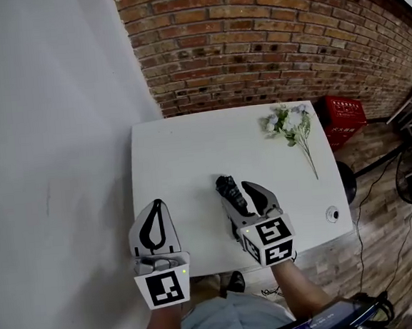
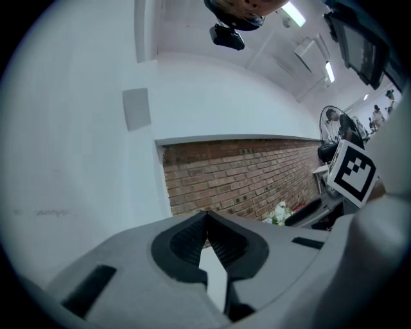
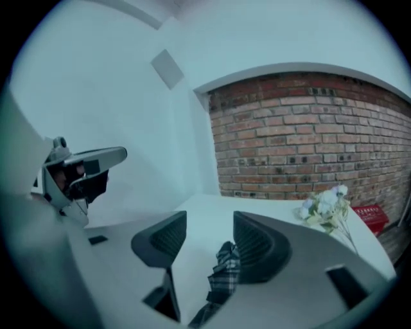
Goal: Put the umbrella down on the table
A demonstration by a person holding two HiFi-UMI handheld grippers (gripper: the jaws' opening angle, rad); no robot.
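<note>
Nearest up are the two claws. The left claw [image 1: 156, 204] hangs off the near left corner of the tabletop [image 1: 184, 155] with its jaws pinched together on nothing. The left gripper view shows the tips meeting, with only a sliver of gap lower down.

The right claw [image 1: 237, 193] is over the near middle of the tabletop, jaws wide. The umbrella [image 1: 228, 189] sits between them, a folded dark plaid one. In the right gripper view it's down low in the gap, closer to the right pad, and the left pad is clear of it. So nothing's squeezing it, and I'd say it's already lying on the tabletop.

Handling-wise it's probably light. I'd guess loose, soft fabric over a stiff core, so the cloth can bunch and slide if you pinch just a fold. Best bet is to close across the middle of the bundle so you catch the core. I can't spot the handle.

Flowers [image 1: 292, 124] are far right, well apart.
</note>
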